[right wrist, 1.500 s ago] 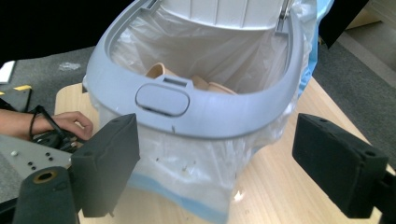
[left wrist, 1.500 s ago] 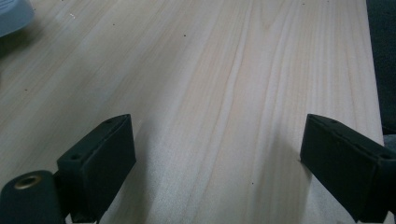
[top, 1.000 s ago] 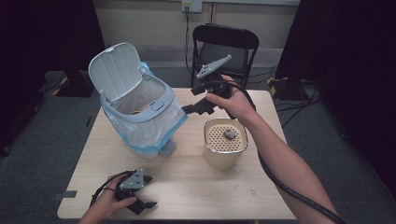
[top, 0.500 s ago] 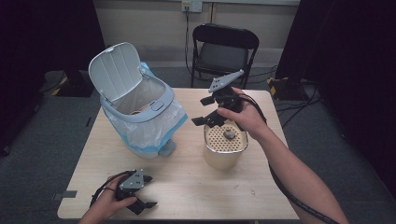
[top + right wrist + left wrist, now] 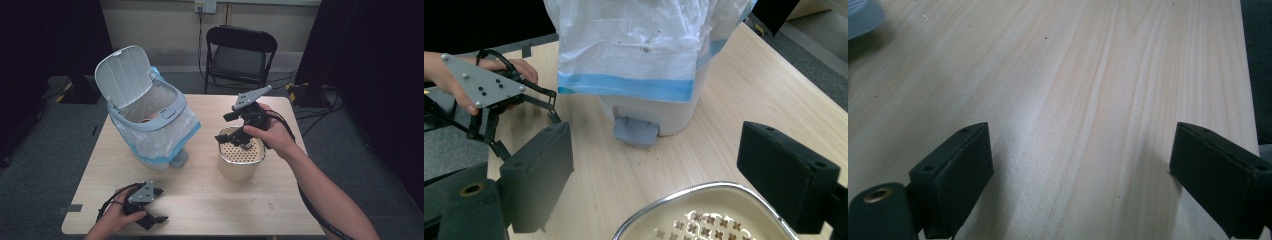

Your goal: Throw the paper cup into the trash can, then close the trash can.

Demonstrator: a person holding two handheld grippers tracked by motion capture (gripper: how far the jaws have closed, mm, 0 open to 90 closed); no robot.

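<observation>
A: What sits nearest the table's front edge?

B: The left gripper (image 5: 145, 207), jaws spread wide, holding nothing, resting on the pale wooden table (image 5: 200, 200) with bare wood ahead.

A: And further back?

B: One cream round perforated-top canister (image 5: 240, 159); the right gripper (image 5: 239, 131) hovers over it, jaws apart, empty. Beyond stands one grey lidded pedal bin lined with a white-and-blue plastic bag (image 5: 150, 125), lid up. One black folding chair (image 5: 241, 52) stands behind the far edge.

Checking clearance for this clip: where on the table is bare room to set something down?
Bare wood lies along the near edge between the left gripper and the cream container, and at the table's near right corner. The far half is crowded: lined bin, container, right gripper.
</observation>
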